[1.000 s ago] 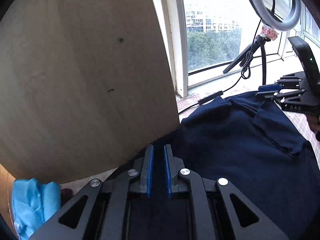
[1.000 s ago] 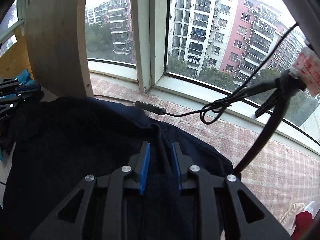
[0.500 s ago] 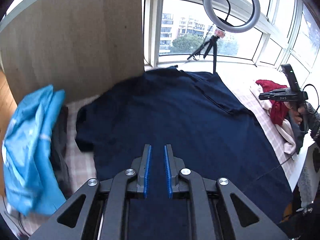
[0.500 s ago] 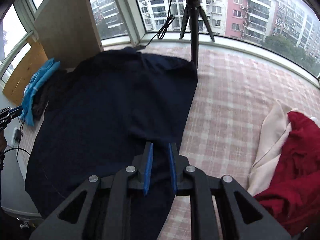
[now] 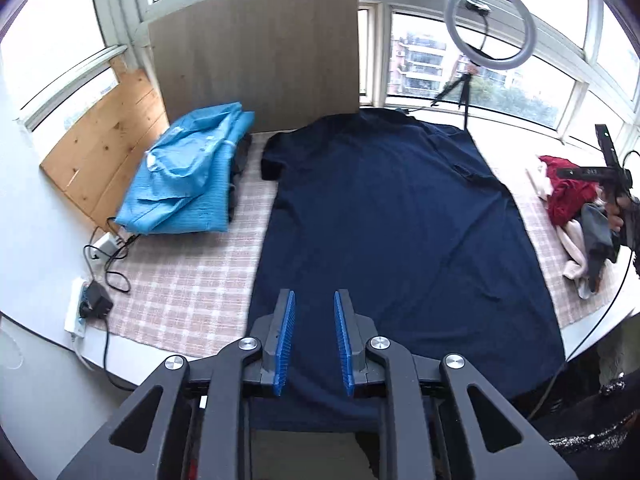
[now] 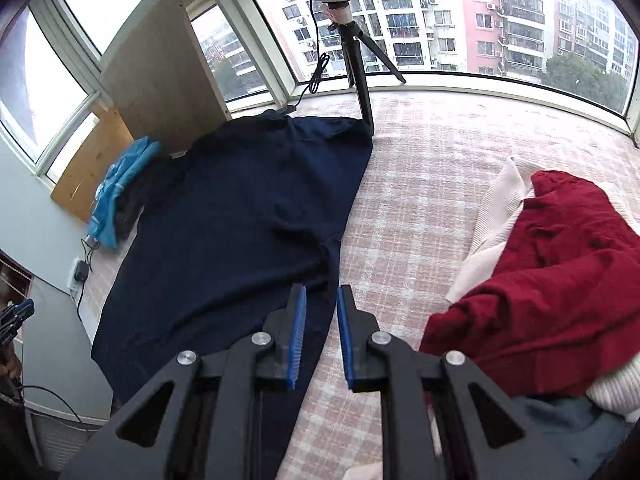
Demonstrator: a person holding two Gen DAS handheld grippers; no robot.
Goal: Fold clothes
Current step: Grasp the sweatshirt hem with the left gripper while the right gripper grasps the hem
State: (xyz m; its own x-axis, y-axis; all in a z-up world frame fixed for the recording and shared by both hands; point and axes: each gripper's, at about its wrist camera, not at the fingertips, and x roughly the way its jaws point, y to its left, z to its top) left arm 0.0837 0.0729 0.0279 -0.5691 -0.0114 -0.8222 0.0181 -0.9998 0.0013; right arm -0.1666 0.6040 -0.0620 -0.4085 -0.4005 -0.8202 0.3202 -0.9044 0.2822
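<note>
Spreading looked finished: the navy shirt lay flat on the checked mat, collar toward the window, while left gripper and right gripper hovered over its hem, jaws slightly parted and empty, so next called for pinching one side edge to fold inward.

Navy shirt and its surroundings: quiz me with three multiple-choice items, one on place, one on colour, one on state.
1. Where does the light blue garment lie?
A. Left of the navy shirt
B. On top of it
C. Right of it

2. What colour is the top garment of the right-hand pile?
A. Green
B. Dark red
C. Yellow

3. How does the navy shirt lie?
A. Folded into a small square
B. Hanging from the ring light
C. Spread flat on the checked cloth

A: it sits at the shirt's left. B: deep red shows. C: full length is laid out.
</note>
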